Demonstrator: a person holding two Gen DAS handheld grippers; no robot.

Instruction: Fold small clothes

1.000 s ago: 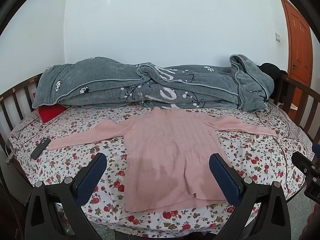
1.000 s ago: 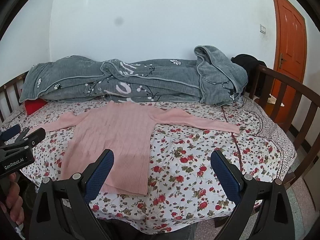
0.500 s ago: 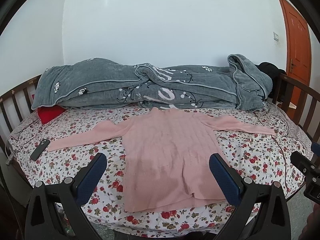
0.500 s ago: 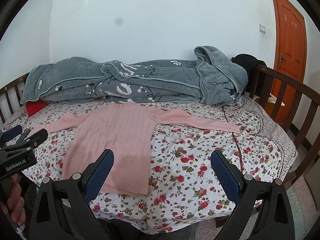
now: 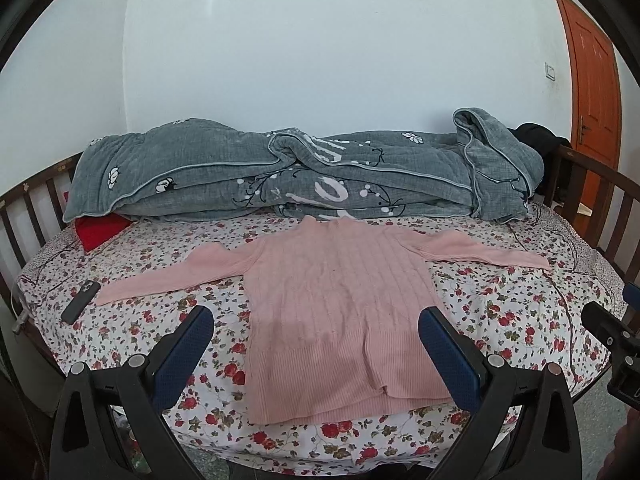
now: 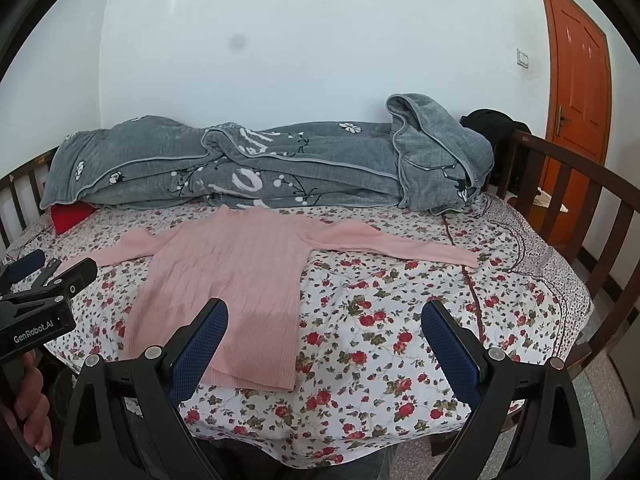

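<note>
A pink knit sweater (image 5: 340,304) lies flat on the floral bedsheet (image 5: 520,320), sleeves spread left and right, hem toward me. It also shows in the right wrist view (image 6: 236,280). My left gripper (image 5: 316,356) is open and empty, hovering above the sweater's hem. My right gripper (image 6: 324,344) is open and empty, above the sheet just right of the sweater's hem. The left gripper's body shows at the left edge of the right wrist view (image 6: 40,300).
A rolled grey quilt (image 5: 304,176) lies along the wall at the back. A red cushion (image 5: 100,230) peeks from under it at left. A dark phone (image 5: 80,302) lies near the left sleeve end. Wooden rails (image 6: 580,208) border the bed; an orange door (image 6: 576,76) stands right.
Both grippers have shifted slightly; the views tilted a little upward and the sweater sits slightly lower in the frame. Nothing was taken hold of.
</note>
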